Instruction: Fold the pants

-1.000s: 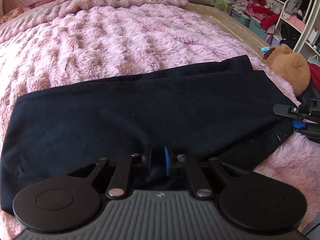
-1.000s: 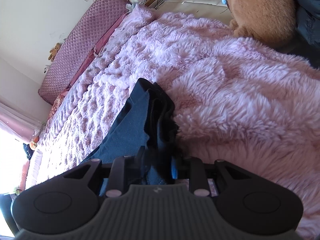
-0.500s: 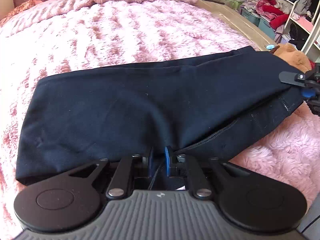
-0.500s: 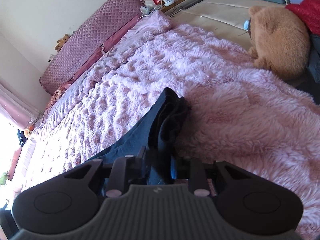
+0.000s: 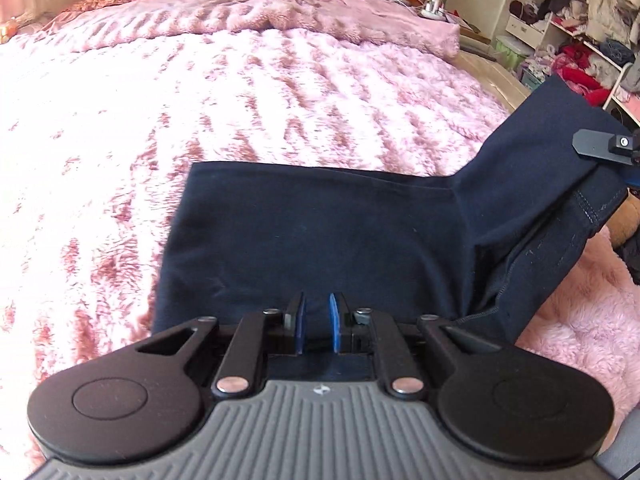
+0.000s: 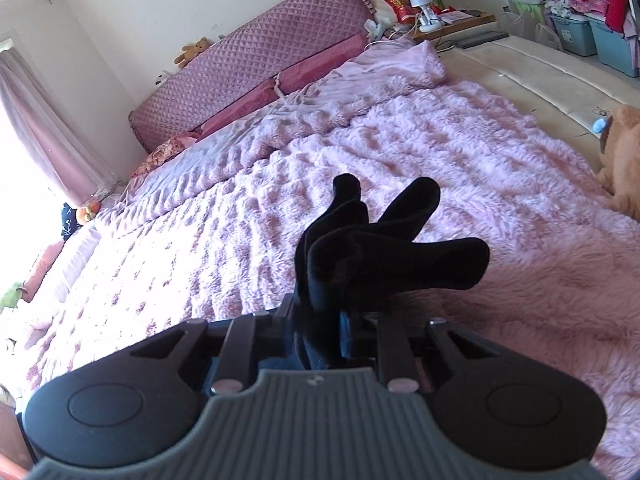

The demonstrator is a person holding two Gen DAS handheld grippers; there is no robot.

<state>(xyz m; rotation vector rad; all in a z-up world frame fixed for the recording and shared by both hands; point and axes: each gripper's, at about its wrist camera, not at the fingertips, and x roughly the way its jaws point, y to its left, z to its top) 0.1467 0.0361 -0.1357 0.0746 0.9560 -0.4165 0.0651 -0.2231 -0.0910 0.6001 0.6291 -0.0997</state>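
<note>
The dark navy pants lie folded on the pink fluffy bedspread. In the left wrist view my left gripper sits at their near edge, its blue pads a little apart with no cloth between them. The pants' right end is lifted off the bed, held by my right gripper at the right edge of that view. In the right wrist view my right gripper is shut on a bunched end of the pants, which sticks up past the fingers.
A brown plush bear lies at the bed's right edge. The quilted headboard and pillows are far back. Shelves and bins of clothes stand to the right of the bed.
My left gripper's pads have parted and let go of the pants' near edge. My right gripper has raised its end of the pants higher off the bed.
</note>
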